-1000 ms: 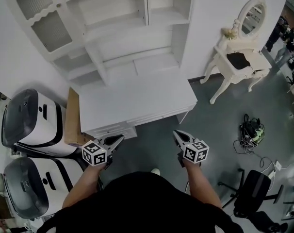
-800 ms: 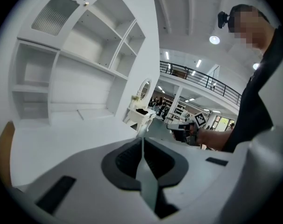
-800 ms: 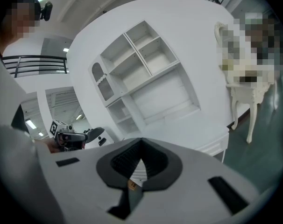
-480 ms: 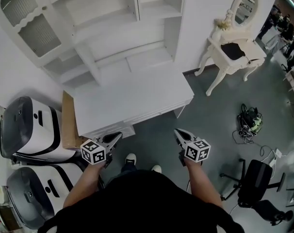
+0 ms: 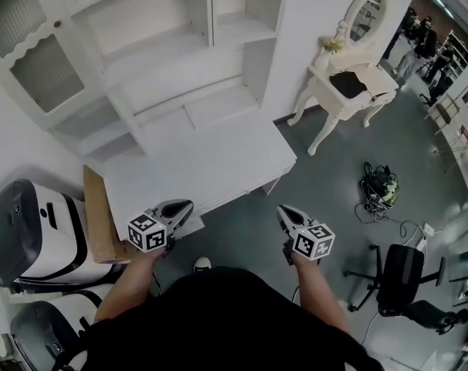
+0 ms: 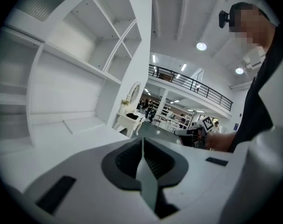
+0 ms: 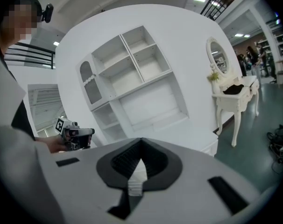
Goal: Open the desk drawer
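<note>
The white desk [image 5: 211, 157] with its shelf hutch [image 5: 153, 45] stands ahead of me. Its top hides nearly all of the drawer front. My left gripper [image 5: 186, 205] is shut and empty, its tip at the desk's front edge near the left end. My right gripper [image 5: 283, 212] is also shut and empty, and hovers over the grey floor to the right of the desk's corner. In the left gripper view the shut jaws [image 6: 142, 141] point along the desk top [image 6: 62, 136], with the right gripper [image 6: 197, 130] beyond. The right gripper view shows its shut jaws [image 7: 140, 141], the hutch [image 7: 132, 87] and the left gripper [image 7: 77, 134].
A white vanity table with an oval mirror [image 5: 346, 83] stands right of the desk. A cable bundle [image 5: 377, 184] lies on the floor and a black office chair [image 5: 400, 284] is at the lower right. White-and-black machines [image 5: 29, 230] and a brown board [image 5: 99, 222] flank the desk's left.
The left gripper has moved forward to the desk's front edge. The right gripper has barely shifted. Both stayed shut. The head view has swung, so the desk sits lower and further left.
</note>
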Motion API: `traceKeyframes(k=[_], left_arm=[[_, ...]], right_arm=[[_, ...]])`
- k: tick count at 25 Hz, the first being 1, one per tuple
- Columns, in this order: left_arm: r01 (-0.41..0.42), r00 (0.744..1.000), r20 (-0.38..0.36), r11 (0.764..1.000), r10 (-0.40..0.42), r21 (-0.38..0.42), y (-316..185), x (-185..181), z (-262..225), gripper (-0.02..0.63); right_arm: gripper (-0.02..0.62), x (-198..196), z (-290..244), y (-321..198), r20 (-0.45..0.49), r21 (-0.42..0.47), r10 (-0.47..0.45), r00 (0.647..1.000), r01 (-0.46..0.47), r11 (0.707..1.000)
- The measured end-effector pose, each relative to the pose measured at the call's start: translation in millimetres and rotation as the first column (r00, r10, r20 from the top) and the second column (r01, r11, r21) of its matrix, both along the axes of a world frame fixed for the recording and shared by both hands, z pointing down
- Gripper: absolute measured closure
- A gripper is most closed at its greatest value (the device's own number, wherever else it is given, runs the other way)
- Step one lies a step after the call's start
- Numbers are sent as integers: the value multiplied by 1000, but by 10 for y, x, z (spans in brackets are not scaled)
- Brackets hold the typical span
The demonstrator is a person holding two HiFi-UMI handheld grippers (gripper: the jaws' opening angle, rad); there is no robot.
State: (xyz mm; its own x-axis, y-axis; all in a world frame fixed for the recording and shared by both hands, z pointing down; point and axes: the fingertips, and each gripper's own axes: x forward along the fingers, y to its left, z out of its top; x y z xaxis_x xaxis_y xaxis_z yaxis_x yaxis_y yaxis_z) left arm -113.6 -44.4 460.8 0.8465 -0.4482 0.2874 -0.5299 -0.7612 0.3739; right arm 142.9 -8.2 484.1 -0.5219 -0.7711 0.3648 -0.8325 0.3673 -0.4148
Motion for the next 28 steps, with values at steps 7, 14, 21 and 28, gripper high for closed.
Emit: traceKeyframes(k=[7,14,21,28], left_arm=[[-93,996,-7,996,93,5,-394,-185,15,584],[-224,973,-51,973,227,59,-586,-230,-93,584],[-242,969,-45,970,244,40,-789,-499,-2,584],[-249,967,-53,968,250,16,-911,-558,106,584]], right_arm=[[594,-241,-124,-164,-30,22,77,997,-76,997],[594,-425,-111,-183,-56,12,157,986,-157,988],[594,-628,-155,-237,-88,23,205,975,-204,979],[594,-627,2,-253,-138,-2,232,963,-235,972]])
